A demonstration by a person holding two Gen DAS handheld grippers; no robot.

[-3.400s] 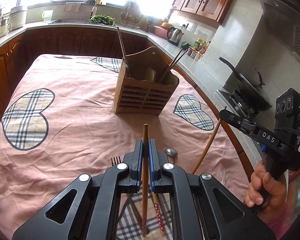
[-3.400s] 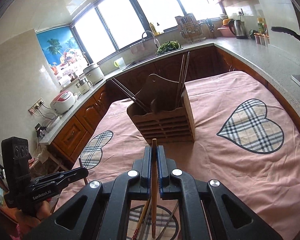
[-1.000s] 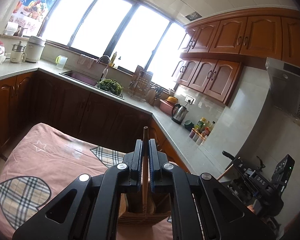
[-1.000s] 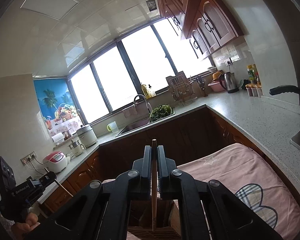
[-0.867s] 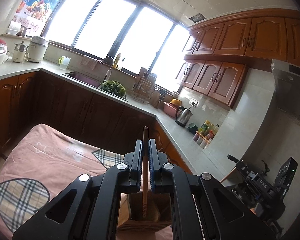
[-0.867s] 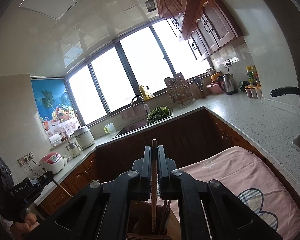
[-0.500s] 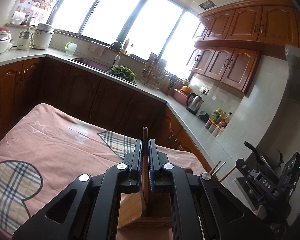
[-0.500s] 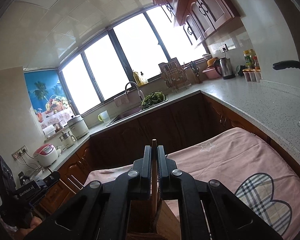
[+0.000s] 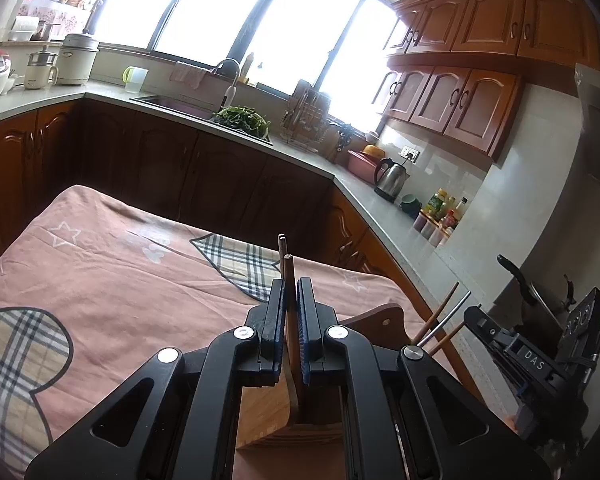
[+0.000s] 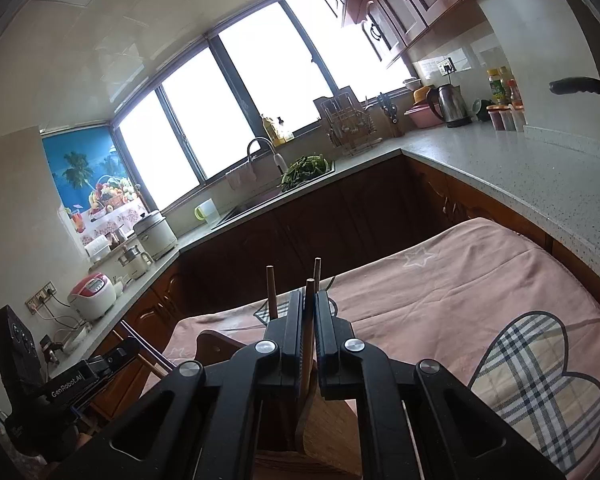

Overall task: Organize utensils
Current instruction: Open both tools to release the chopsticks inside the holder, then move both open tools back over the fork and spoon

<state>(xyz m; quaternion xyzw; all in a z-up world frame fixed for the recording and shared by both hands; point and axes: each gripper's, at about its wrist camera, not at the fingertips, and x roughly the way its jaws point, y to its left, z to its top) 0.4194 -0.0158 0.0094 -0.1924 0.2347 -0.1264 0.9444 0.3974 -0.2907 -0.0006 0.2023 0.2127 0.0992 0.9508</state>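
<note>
My left gripper (image 9: 288,292) is shut on a wooden chopstick (image 9: 288,280) that stands upright, its lower end down inside the wooden utensil holder (image 9: 268,408) right below the jaws. My right gripper (image 10: 310,300) is shut on a second wooden chopstick (image 10: 309,308), also upright and reaching down into the same holder (image 10: 328,428). More chopsticks (image 10: 271,292) stand in the holder beside it, and other sticks (image 9: 440,320) lean out at its right side. Each gripper shows at the edge of the other's view: the right one (image 9: 528,360) and the left one (image 10: 68,376).
The holder stands on a table under a pink cloth (image 9: 100,272) with plaid hearts. A dark wooden counter (image 9: 180,160) with a sink, kettle (image 9: 392,178) and bottles runs behind and to the right. A pan (image 9: 540,292) sits on the stove at far right.
Both grippers have sunk with their chopsticks toward the holder, and the views have tilted down. The holder's rim and the other sticks now show beside the jaws.
</note>
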